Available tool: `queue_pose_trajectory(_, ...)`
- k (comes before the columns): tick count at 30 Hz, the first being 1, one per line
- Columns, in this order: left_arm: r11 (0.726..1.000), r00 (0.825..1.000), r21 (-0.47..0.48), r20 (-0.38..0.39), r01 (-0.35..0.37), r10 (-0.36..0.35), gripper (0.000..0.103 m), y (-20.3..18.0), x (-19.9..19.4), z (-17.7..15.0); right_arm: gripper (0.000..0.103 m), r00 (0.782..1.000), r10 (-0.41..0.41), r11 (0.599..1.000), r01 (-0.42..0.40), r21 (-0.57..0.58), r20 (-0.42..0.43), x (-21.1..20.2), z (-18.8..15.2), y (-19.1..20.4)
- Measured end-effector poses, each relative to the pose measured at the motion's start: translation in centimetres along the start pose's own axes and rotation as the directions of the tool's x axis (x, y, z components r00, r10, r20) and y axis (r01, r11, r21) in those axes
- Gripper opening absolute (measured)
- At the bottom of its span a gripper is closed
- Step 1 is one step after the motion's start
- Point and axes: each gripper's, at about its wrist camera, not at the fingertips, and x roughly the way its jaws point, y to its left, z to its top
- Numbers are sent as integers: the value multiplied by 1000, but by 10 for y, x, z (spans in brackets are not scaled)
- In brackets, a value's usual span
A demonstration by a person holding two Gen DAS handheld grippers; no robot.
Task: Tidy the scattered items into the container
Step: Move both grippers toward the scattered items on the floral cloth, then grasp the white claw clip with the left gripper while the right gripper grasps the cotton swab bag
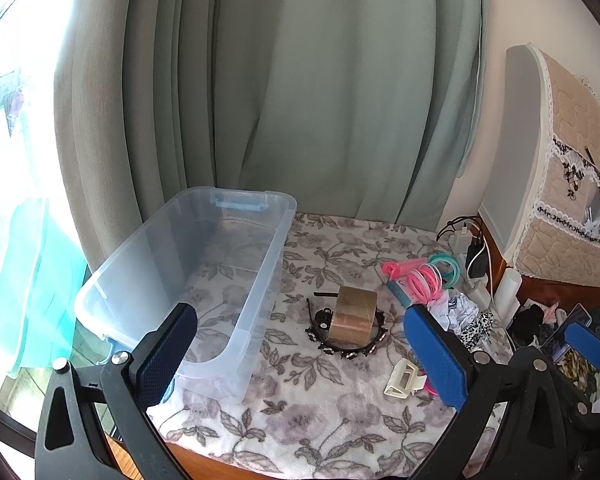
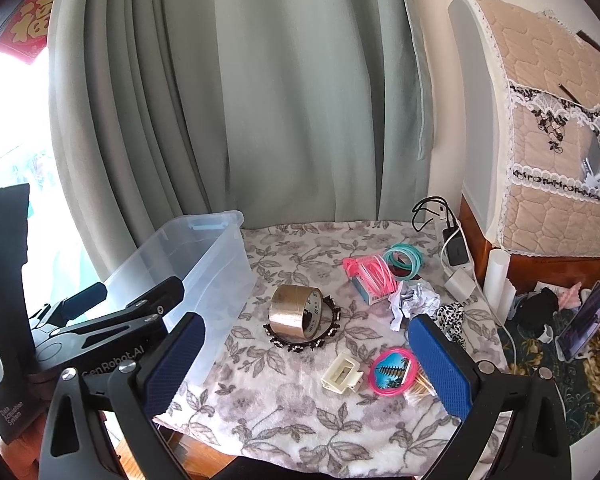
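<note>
Tongs in both hands stand spread apart and grasp nothing. The left gripper (image 1: 300, 356) hangs over the near edge of the flowered blanket (image 1: 324, 416); its left pad overlaps the near end of the clear plastic container (image 1: 148, 280), which stretches away ahead and to the left of it, with only the blanket pattern showing through its floor. Straight ahead between the left gripper's pads lies the roll of brown tape (image 1: 354, 316), resting on a black beaded headband (image 1: 350, 350) that curves round its base. Just inside its right pad sits a cream hair claw (image 1: 404, 378).

The right gripper (image 2: 308, 360) is held beside the left one, on its right, also at the near edge of the blanket. Ahead of it and slightly left are the tape and headband; the hair claw lies between its pads, and a pink-rimmed round mirror (image 2: 394, 372) lies just left of its right pad, with a bundle of cotton swabs (image 2: 420, 384) touching that pad's inner side. Farther ahead on the right lie pink rings (image 2: 374, 276) over a small blue box (image 2: 362, 290), teal rings (image 2: 404, 260) beyond them, crumpled paper (image 2: 416, 300) and a spotted cloth (image 2: 452, 316). The container stands well to the left of the right gripper, past the left tool's black frame.
</note>
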Motion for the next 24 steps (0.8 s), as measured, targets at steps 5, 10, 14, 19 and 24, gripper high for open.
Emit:
queue_pose_trajectory(5, 1000, 1000, -1, 1, 14, -14, 103, -2, 0, 1, 103, 1000, 1, 1000, -1, 2, 7, -3, 0, -1)
queue_pose_trajectory(10, 1000, 1000, 0, -2, 24, -24, 103, -5, 3, 0, 103, 1000, 7, 1000, -7, 11, 3, -1, -1, -5)
queue_pose_trajectory(14, 1000, 1000, 17, -14, 20, -20, 103, -9, 11, -1, 103, 1000, 11, 1000, -11, 14, -12, 5, -4, -10)
queue_pose_trajectory(19, 999, 999, 35, -33, 19, -18, 103, -16, 26, -5, 103, 1000, 12, 1000, -11, 24, -24, 14, -9, -18)
queue_pose_trajectory(24, 997, 997, 81, -83, 4, 3, 103, -29, 52, -15, 103, 997, 28, 997, -23, 69, -71, 33, -17, -40)
